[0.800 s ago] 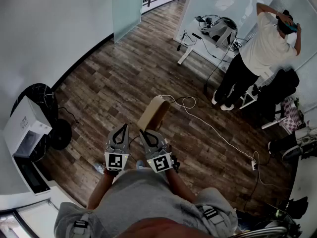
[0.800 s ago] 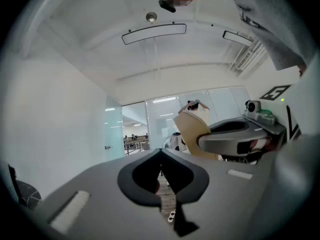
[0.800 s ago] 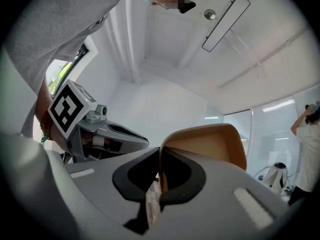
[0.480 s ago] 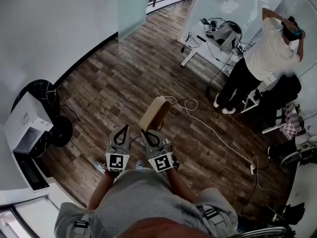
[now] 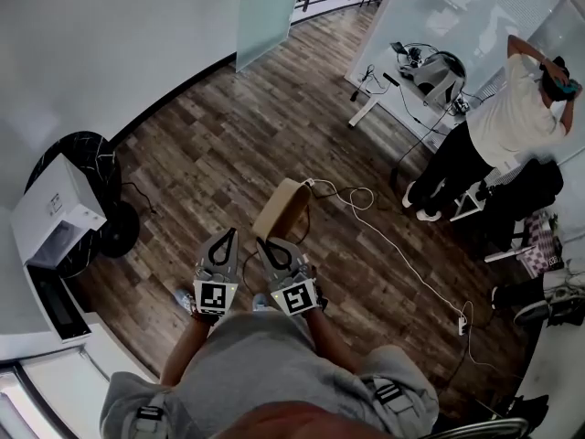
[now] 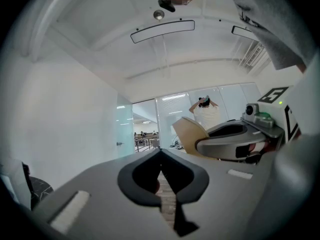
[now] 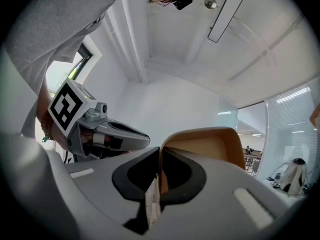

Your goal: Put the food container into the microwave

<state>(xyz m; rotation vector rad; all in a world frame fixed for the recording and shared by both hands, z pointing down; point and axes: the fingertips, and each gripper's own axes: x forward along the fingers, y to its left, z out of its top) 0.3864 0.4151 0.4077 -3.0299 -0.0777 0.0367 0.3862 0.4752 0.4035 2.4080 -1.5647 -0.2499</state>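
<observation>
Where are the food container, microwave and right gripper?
food container [image 5: 285,207], head view, its tan side wall.
microwave [image 5: 53,207], head view, its white top panel.
right gripper [image 7: 159,155], right gripper view, where its jaw tips meet.

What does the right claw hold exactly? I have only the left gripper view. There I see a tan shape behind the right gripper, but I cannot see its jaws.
Observer: In the right gripper view, the right claw is shut on the tan food container. The container's wall is pinched between the jaws.
Operator: Thank you. On which side is the microwave? I cannot find it in my view.
Observer: In the head view, the white microwave stands to the person's left, on a black round table near the wall.
</observation>
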